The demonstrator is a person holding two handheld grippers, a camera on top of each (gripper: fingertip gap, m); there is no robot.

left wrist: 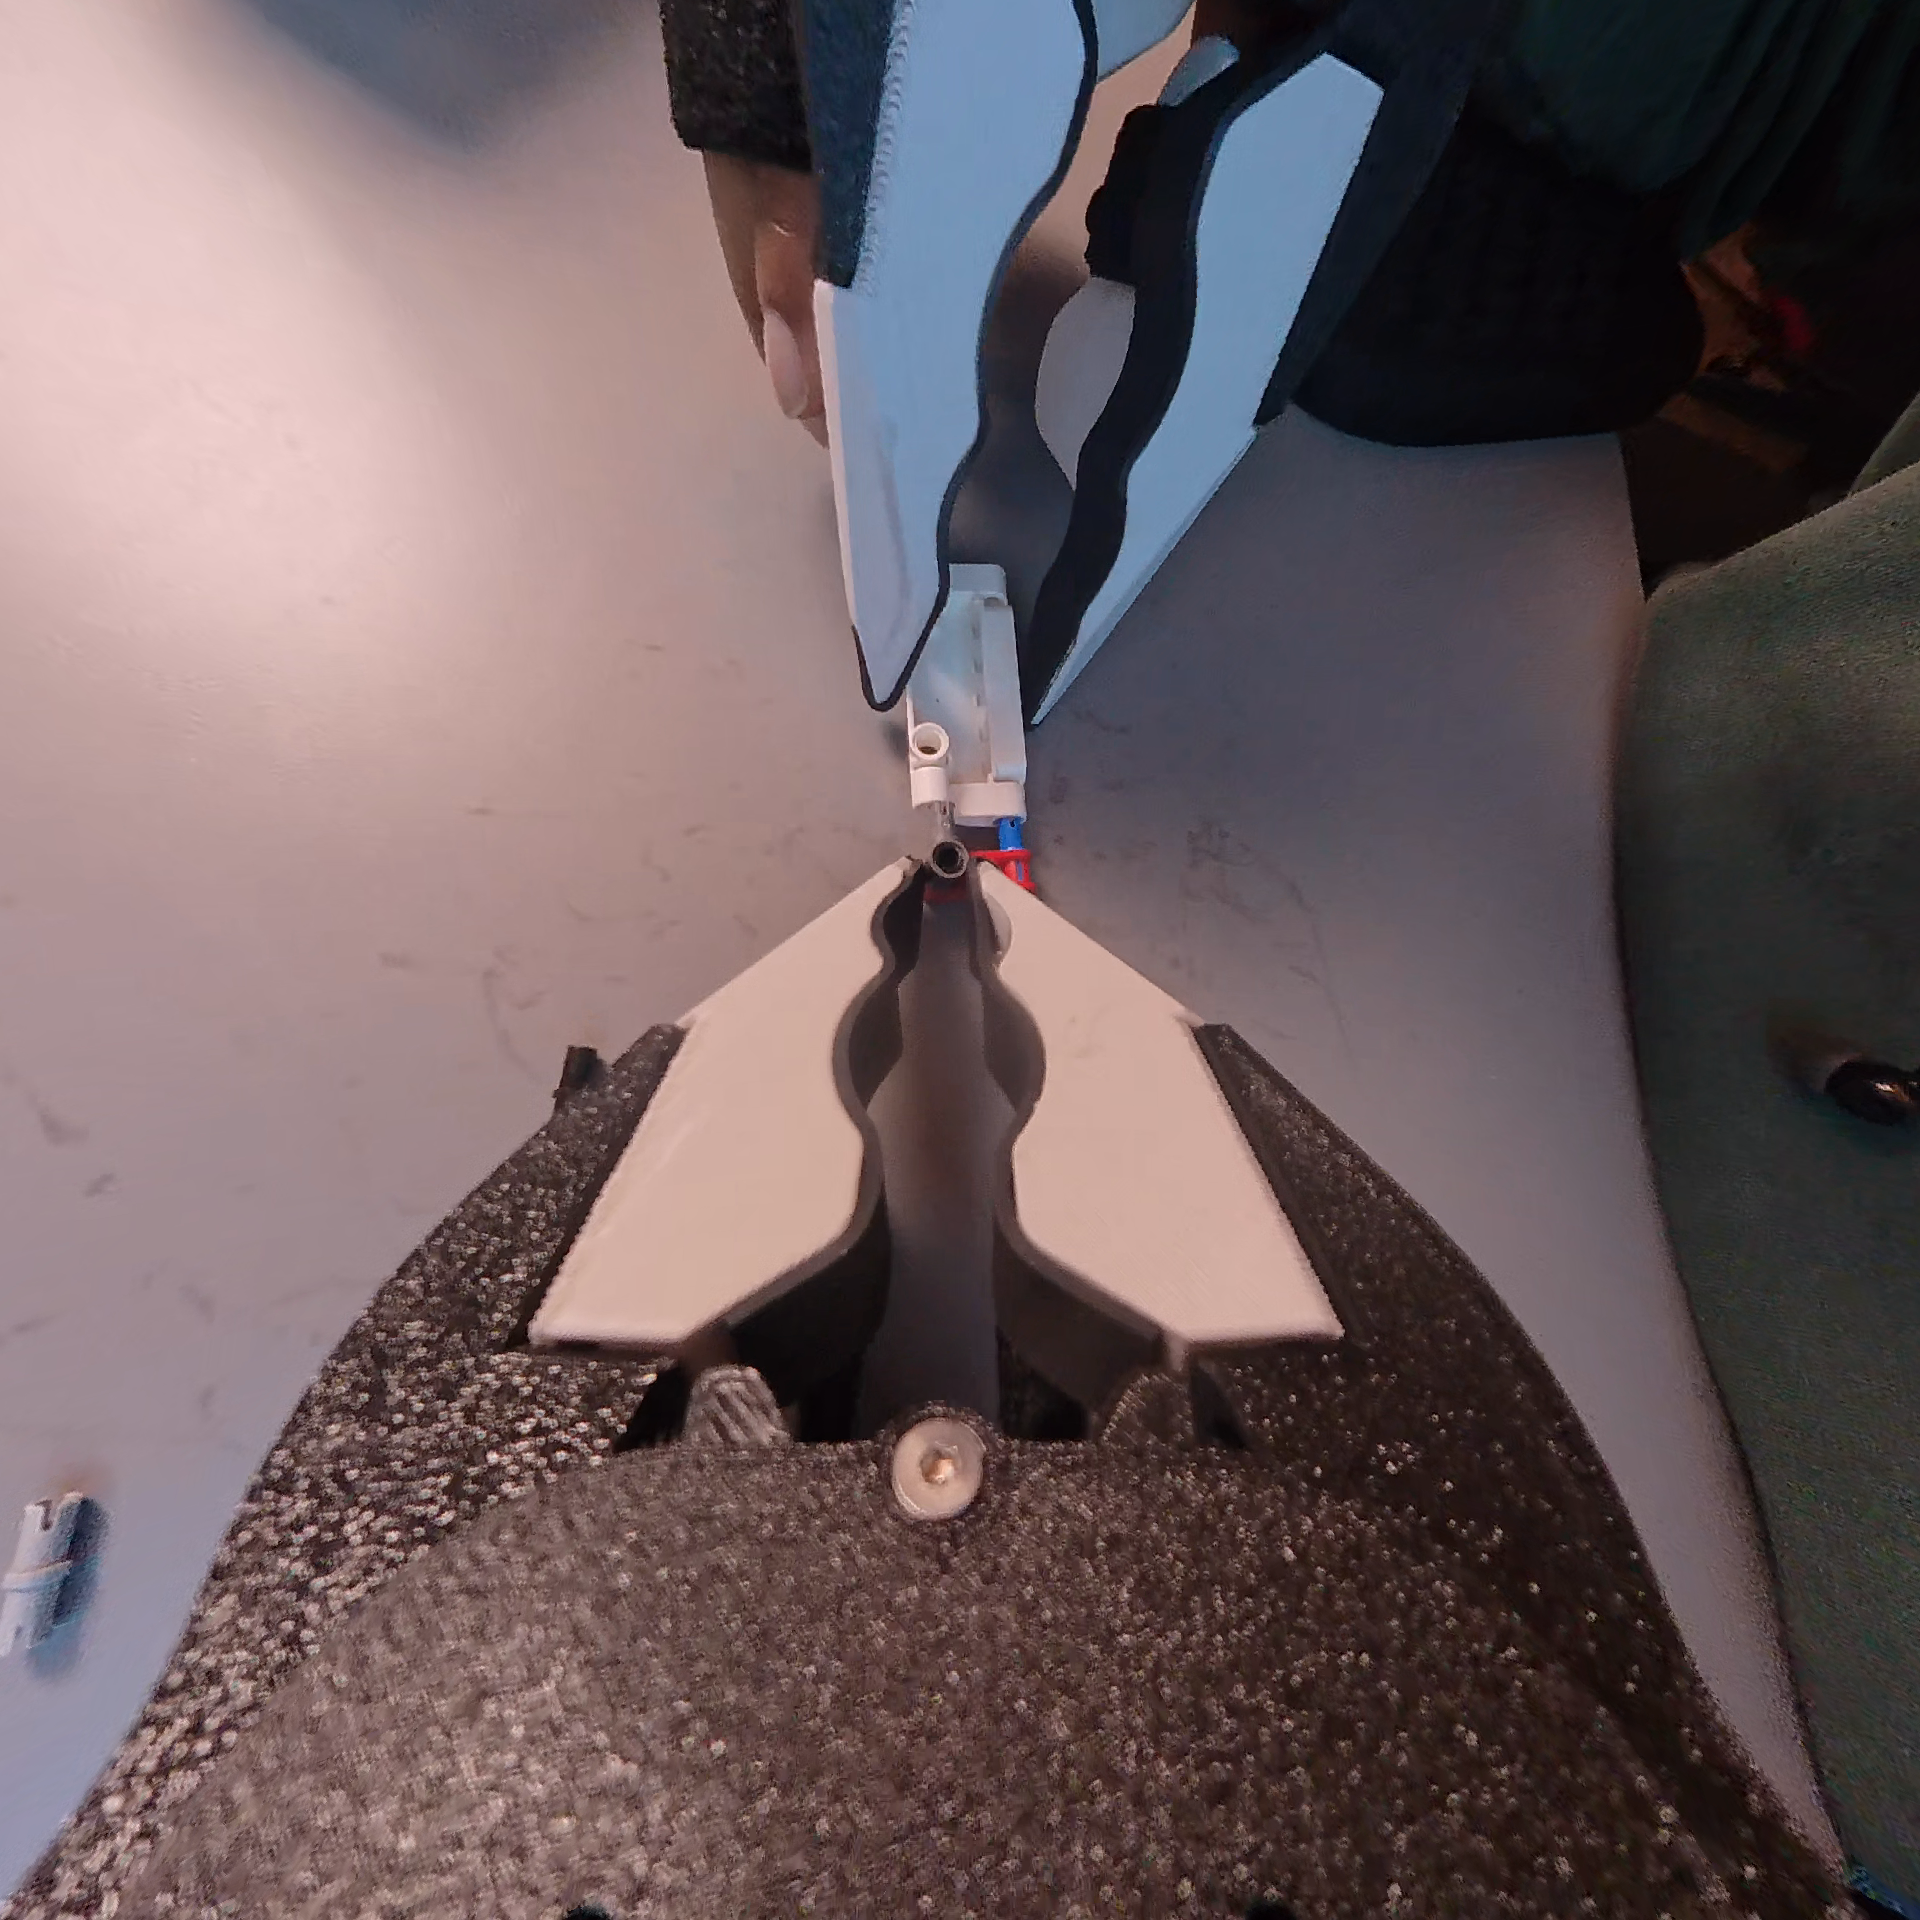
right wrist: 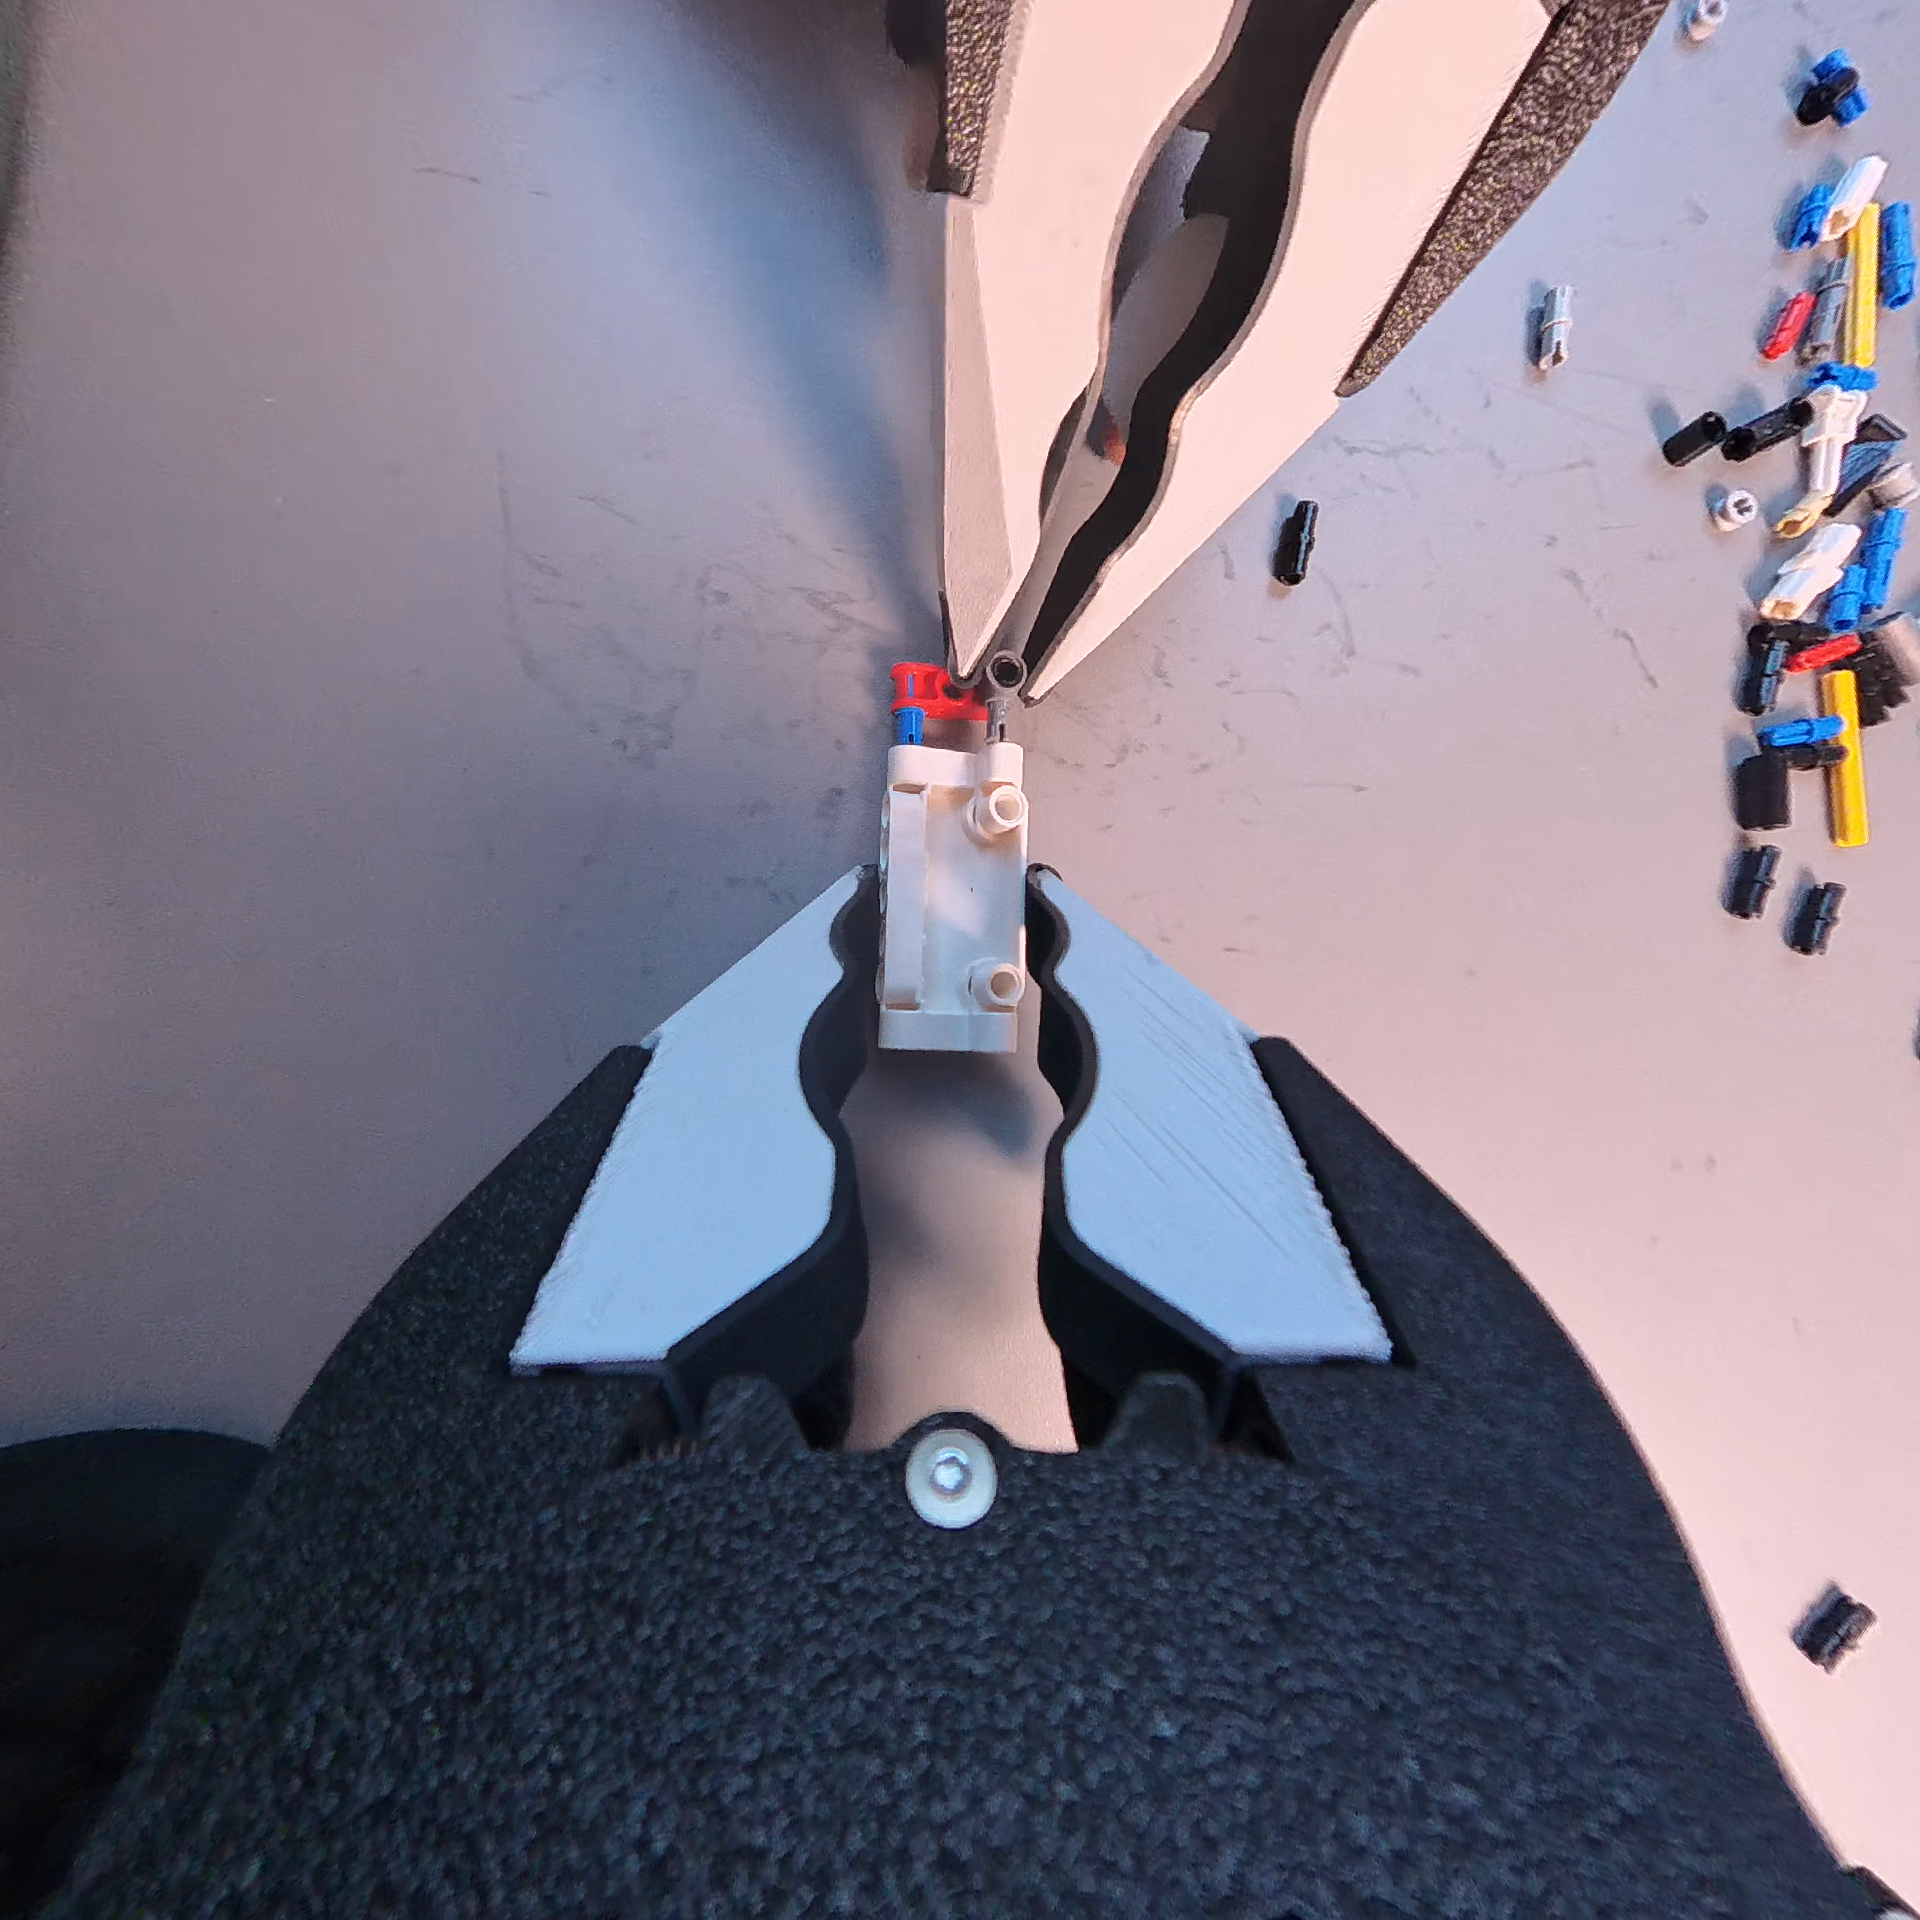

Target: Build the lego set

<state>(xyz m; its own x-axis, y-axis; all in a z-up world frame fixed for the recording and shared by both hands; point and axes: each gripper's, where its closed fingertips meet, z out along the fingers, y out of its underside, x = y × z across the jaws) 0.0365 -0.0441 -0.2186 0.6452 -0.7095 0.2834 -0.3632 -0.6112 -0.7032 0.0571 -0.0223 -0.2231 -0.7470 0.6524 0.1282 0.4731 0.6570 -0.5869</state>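
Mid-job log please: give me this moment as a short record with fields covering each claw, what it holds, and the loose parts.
left claw: shut on the dark grey connector, at the red piece
right claw: shut on the white lego block
assembly: red piece and blue pin sit at the block's far end, between the two claws
loose parts pile: on the table, right of the right claw; blue, black, yellow, white and red pieces
stray pin: light grey, left of the left claw

white lego block (right wrist: 951, 914), red connector (right wrist: 933, 694) attached
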